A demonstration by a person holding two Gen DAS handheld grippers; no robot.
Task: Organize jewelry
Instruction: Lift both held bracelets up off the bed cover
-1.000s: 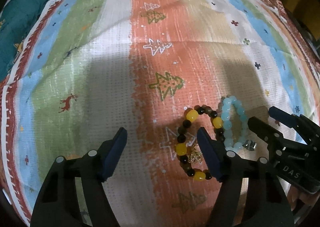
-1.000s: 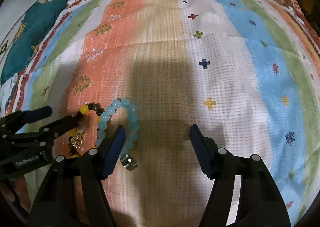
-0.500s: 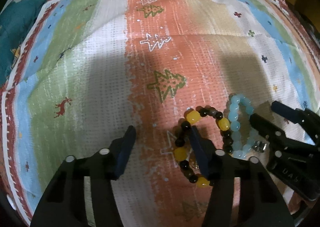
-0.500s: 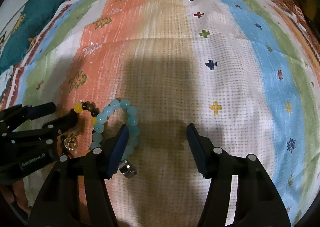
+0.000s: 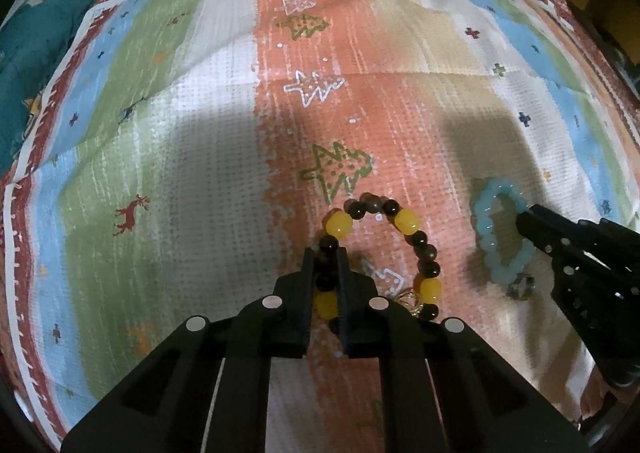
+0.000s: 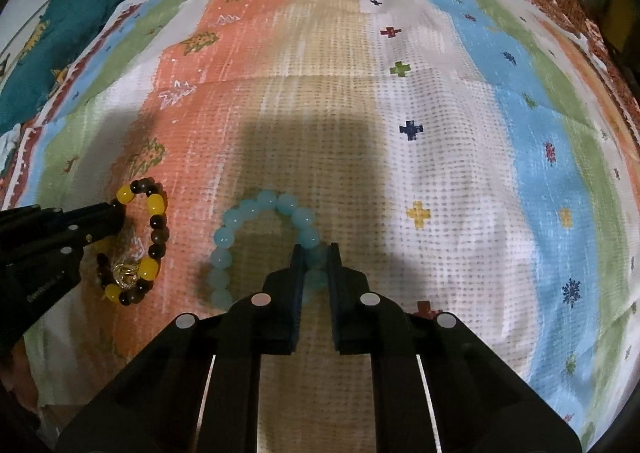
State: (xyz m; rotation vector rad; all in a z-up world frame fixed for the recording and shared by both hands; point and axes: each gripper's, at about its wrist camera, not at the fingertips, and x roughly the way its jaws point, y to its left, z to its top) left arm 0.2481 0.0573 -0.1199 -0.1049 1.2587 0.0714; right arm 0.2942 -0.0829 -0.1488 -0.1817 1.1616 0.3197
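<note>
Two bracelets lie side by side on the striped cloth (image 5: 180,181). Left gripper (image 5: 325,257) has just closed, pinching the yellow and brown bracelet (image 5: 404,225). Right gripper (image 6: 314,253) has just closed on the blue bracelet (image 6: 248,213). One small ring (image 5: 522,287) sits just beside the blue bracelet.

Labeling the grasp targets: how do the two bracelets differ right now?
Colour: the left bracelet mixes yellow and dark beads; the right bracelet is all pale blue.
Extras: the left bracelet carries a gold charm; the right bracelet shows none.
Grip: the left tongs pinch the left bracelet's left side; the right tongs pinch the right bracelet's right side.
Shared: both are bead loops on the striped cloth, each clamped.
</note>
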